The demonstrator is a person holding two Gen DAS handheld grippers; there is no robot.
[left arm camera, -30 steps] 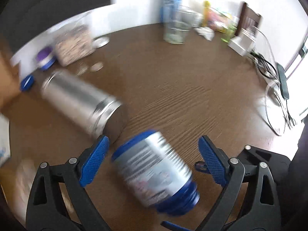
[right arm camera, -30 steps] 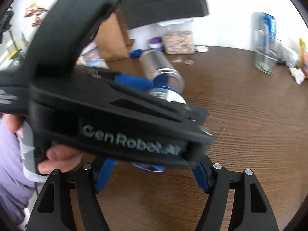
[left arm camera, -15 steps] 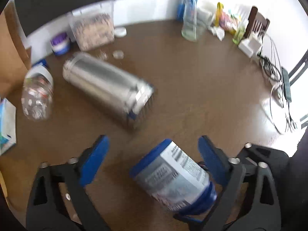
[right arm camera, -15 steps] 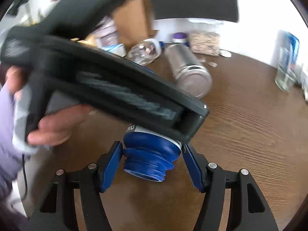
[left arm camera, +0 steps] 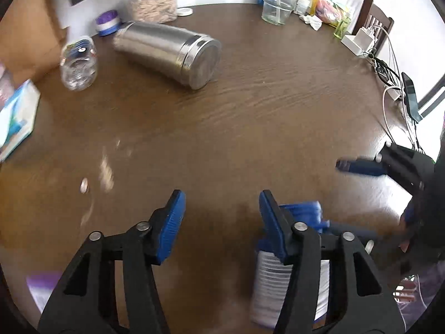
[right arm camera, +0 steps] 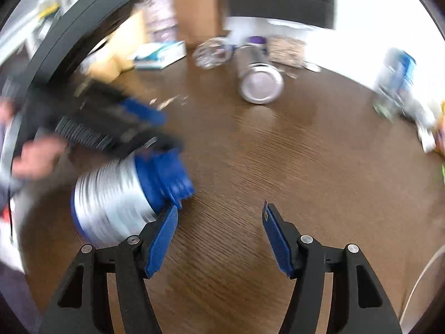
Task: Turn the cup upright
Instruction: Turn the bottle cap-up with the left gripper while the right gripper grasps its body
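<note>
Both the left gripper and right gripper gape wide, holding nothing; the blue-capped cup lies tilted at nine o'clock, not yet upright

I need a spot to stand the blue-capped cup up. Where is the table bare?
The middle of the table is bare, between the steel tumbler, the cables and the blue-capped cup. The far edge is crowded: glass, jar, plastic bottle.
</note>
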